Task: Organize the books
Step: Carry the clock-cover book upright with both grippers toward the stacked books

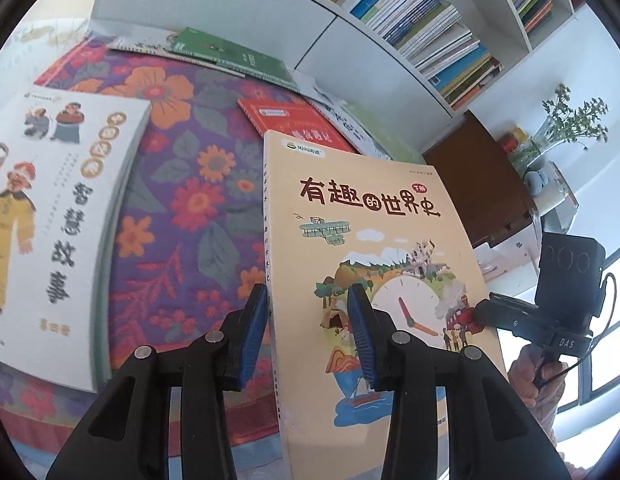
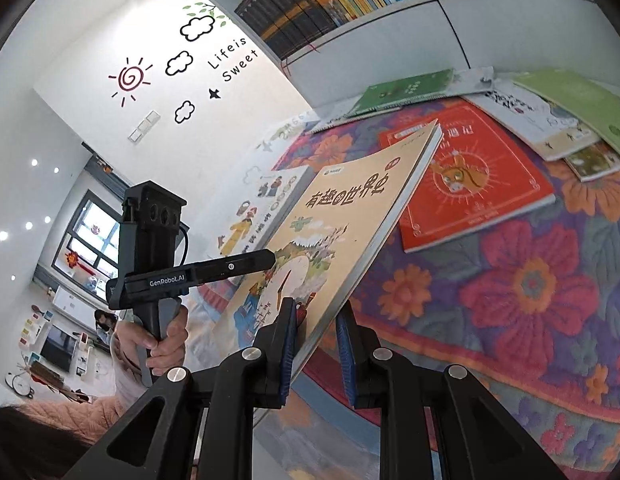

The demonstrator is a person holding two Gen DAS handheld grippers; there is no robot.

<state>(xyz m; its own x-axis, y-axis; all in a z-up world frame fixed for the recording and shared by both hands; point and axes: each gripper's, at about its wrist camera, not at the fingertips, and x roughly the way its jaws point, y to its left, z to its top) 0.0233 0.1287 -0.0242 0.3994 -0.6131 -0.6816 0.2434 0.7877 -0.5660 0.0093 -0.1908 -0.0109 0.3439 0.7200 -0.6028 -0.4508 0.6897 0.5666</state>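
Note:
A cream-yellow book with a clock picture (image 1: 374,248) is held up, tilted, above the floral cloth. My left gripper (image 1: 308,332) straddles its spine edge, with wide jaws and one pad on each side; the gap looks wider than the book. My right gripper (image 2: 318,344) closes on the book's other edge (image 2: 330,240). The right gripper shows in the left wrist view (image 1: 494,312) at the cover's right edge. The left gripper shows in the right wrist view (image 2: 266,258) reaching the cover.
A white storybook (image 1: 58,216) lies left on the floral cloth (image 1: 182,208). A red book (image 2: 474,184) and green notebooks (image 2: 406,92) lie beyond. A white bookshelf (image 1: 430,12) full of books stands behind. A vase with plants (image 1: 558,132) stands at the right.

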